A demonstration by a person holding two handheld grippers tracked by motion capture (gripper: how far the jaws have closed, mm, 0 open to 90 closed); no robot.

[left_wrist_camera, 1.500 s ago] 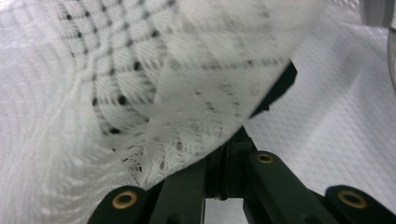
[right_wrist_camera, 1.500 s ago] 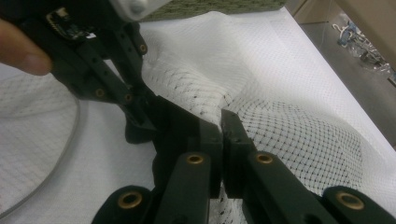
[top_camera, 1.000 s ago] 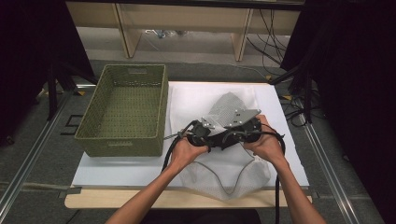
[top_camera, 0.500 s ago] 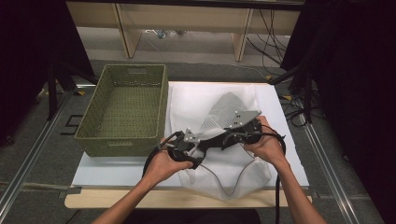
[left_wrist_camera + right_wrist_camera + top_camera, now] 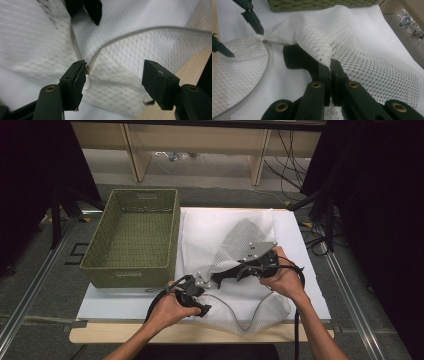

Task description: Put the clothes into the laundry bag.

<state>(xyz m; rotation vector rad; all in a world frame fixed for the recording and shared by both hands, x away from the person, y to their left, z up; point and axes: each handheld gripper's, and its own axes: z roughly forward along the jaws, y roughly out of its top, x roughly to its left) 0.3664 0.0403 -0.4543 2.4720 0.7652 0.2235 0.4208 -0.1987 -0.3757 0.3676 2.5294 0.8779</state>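
Observation:
A white mesh bag point(image 5: 260, 307) with a zipper lies on the white table top point(image 5: 120, 300). My right gripper point(image 5: 220, 279) is shut on a fold of the mesh bag point(image 5: 352, 37) and holds it raised in a peak; its jaws point(image 5: 330, 65) pinch the netting. My left gripper point(image 5: 204, 296) is open at the bag's near-left side. In the left gripper view its jaws point(image 5: 112, 72) straddle the bag's edge point(image 5: 120, 57), and the zipper's end point(image 5: 87, 68) touches the left jaw. The right gripper view has the left gripper point(image 5: 239, 37) open beside the zipper point(image 5: 266, 58).
A green woven basket point(image 5: 132, 237) stands empty on the table's left side, close to the bag. The table's wooden front edge point(image 5: 200, 335) runs just below the hands. Cables trail from both grippers. Shelving legs and wires stand on the floor beyond.
My left gripper has moved away from the right one, toward the near-left of the bag, and now stands open at the zipper's end. The right gripper keeps its hold on the mesh.

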